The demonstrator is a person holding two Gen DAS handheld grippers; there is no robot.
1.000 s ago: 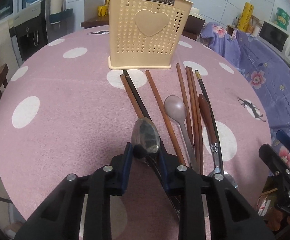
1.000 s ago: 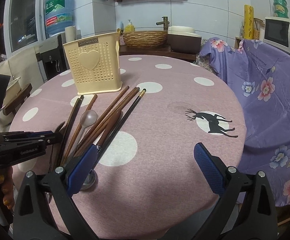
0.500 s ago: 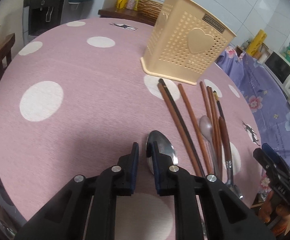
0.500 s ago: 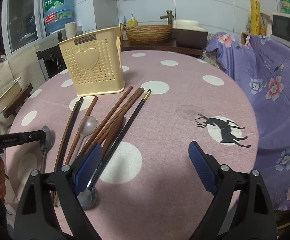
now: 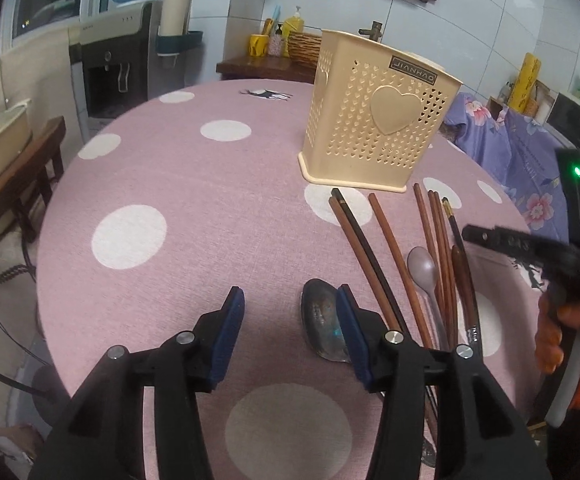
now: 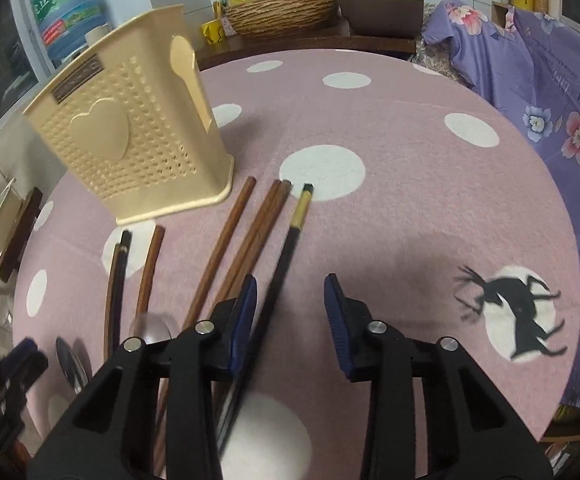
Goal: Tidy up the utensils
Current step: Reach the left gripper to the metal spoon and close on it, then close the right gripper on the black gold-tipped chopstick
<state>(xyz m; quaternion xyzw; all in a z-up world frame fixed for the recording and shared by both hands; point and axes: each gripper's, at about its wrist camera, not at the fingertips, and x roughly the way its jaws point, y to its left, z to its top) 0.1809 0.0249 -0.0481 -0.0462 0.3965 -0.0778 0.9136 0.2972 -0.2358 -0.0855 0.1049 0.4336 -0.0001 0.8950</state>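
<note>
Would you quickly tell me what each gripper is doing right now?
Left gripper: opening, holding nothing; metal spoon lies by one finger.
Right gripper: closing, not gripping yet; black chopstick between its jaws.

Left gripper: tilted downward, pointing toward 12 o'clock; jaws opening, pads apart, gripping nothing.
Right gripper: tilted downward, pointing toward 12 o'clock; jaws closing, pads apart.
Right hand: wrapped around its gripper's handle at 3 o'clock.
</note>
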